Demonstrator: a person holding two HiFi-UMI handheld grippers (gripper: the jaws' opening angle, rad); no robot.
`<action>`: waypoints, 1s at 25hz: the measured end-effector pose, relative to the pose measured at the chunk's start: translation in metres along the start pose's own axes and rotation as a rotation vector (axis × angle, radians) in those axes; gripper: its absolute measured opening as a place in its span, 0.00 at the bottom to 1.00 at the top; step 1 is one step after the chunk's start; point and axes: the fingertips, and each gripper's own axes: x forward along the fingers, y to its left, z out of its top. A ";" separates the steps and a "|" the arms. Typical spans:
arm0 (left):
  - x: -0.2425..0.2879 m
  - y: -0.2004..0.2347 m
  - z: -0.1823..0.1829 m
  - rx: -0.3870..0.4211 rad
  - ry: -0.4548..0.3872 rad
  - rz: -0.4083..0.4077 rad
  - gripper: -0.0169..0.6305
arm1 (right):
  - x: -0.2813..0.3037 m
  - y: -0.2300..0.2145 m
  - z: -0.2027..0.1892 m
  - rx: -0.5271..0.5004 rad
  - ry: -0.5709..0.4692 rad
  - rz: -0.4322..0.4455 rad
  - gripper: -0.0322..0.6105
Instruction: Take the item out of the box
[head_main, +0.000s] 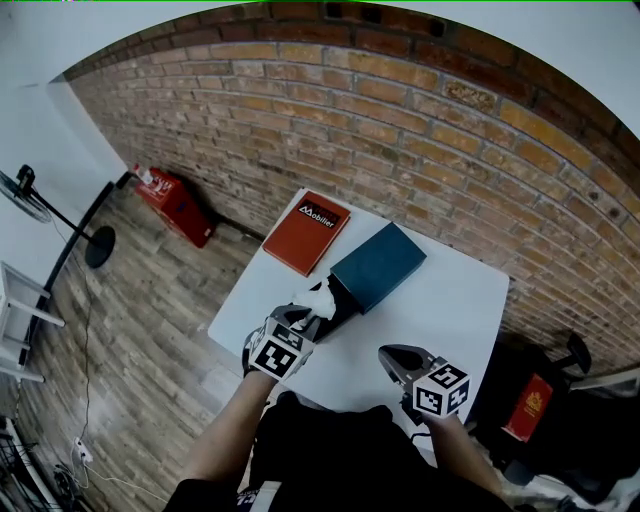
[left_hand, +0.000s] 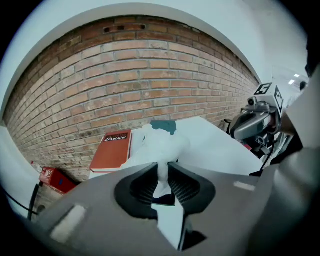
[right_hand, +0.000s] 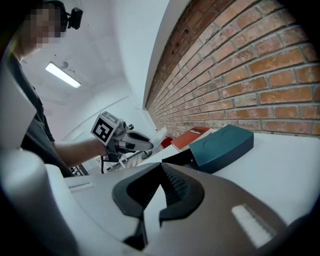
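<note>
Paper wad (left_hand: 160, 142) pinched in the left gripper (left_hand: 163, 174) at the mouth of the teal box (head_main: 380, 262); a straight, steady pull should free it; right gripper (right_hand: 161, 172) closed, empty.

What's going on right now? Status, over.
Left gripper clamped on white crumpled item at teal box open end. Right gripper empty, jaws together. Red book beside box, not blocking.

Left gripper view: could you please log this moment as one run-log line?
left gripper: shut on white item | item: at open end of teal box | right gripper: shut, empty
</note>
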 end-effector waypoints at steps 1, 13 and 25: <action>-0.009 0.004 0.005 -0.012 -0.020 0.005 0.14 | 0.005 0.003 0.004 -0.008 -0.003 0.009 0.05; -0.109 0.049 0.024 -0.096 -0.252 0.037 0.14 | 0.074 0.051 0.045 -0.079 -0.029 0.037 0.05; -0.173 0.095 0.042 -0.137 -0.454 0.030 0.14 | 0.075 0.075 0.085 -0.132 -0.118 -0.032 0.05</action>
